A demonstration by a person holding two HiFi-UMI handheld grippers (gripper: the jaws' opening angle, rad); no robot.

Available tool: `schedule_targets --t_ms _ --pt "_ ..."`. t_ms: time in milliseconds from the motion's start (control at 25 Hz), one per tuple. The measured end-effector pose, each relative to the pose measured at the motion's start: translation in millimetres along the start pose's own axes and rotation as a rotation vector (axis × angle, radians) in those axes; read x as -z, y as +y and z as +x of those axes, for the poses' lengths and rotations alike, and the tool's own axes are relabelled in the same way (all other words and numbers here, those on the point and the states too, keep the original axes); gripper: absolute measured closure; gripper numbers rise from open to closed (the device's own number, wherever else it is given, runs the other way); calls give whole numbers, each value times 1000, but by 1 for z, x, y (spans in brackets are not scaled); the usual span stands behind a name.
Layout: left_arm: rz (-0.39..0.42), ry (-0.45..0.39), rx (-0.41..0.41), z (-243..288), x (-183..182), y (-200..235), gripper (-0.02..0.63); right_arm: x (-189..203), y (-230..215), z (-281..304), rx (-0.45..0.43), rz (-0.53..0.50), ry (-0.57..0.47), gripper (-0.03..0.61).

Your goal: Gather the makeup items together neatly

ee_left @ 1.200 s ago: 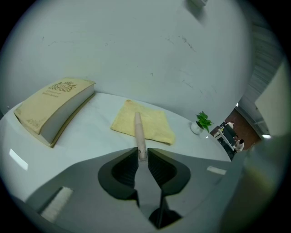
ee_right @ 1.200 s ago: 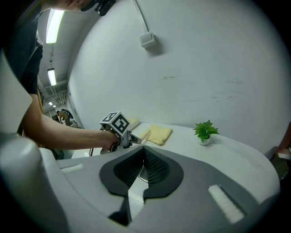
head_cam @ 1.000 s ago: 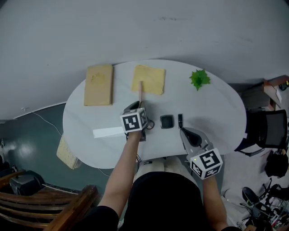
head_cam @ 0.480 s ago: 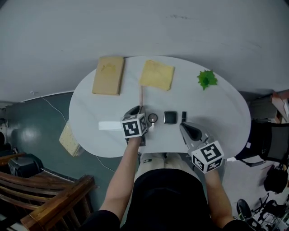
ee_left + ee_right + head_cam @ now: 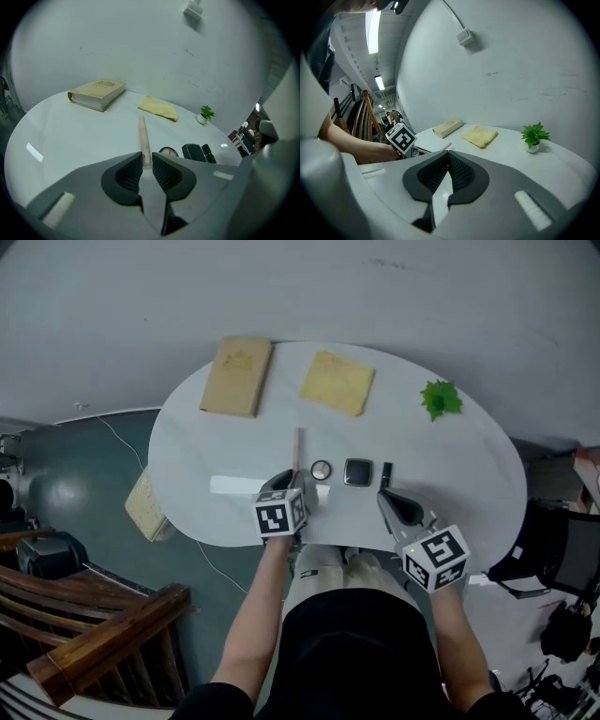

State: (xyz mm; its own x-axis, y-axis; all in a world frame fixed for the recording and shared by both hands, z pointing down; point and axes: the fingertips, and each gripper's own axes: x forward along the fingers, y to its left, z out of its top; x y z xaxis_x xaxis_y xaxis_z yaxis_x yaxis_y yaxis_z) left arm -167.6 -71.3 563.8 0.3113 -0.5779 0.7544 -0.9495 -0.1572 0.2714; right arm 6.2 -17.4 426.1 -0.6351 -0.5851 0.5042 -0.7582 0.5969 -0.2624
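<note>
A slim beige makeup stick (image 5: 297, 447) lies lengthwise on the white oval table (image 5: 450, 451), pointing away from me. My left gripper (image 5: 296, 482) is shut on its near end; in the left gripper view the stick (image 5: 143, 136) sits pinched between the jaw tips (image 5: 146, 161). To its right lie a round compact (image 5: 321, 469), a square black compact (image 5: 357, 472) and a black lipstick (image 5: 386, 471) in a row. My right gripper (image 5: 386, 496) hovers at the near table edge just below the lipstick, shut with nothing in it (image 5: 449, 157).
A tan book (image 5: 237, 376) and a folded yellow cloth (image 5: 337, 382) lie at the far side. A small green plant (image 5: 441, 397) stands far right. A white strip (image 5: 234, 486) lies left of the left gripper. Wooden chairs stand on the floor at left.
The left gripper has drawn the stick back toward the near edge, so its far tip no longer reaches the yellow cloth. The right gripper has kept its place by the lipstick.
</note>
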Motion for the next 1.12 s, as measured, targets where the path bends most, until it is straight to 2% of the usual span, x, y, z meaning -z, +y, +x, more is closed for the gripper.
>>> schedule_targets --t_ms 240,480,880,1120 --pt "21 2 24 -2 25 -3 554 10 -2 -3 -17 -4 16 569" --pt "12 -34 51 -5 34 1 554 13 -1 -4 -24 -3 21 569" --pt "100 -31 33 1 40 5 549 18 -1 -8 -30 -7 32 568" --pt "112 -46 19 2 40 8 549 18 -2 -12 -27 -6 29 569"
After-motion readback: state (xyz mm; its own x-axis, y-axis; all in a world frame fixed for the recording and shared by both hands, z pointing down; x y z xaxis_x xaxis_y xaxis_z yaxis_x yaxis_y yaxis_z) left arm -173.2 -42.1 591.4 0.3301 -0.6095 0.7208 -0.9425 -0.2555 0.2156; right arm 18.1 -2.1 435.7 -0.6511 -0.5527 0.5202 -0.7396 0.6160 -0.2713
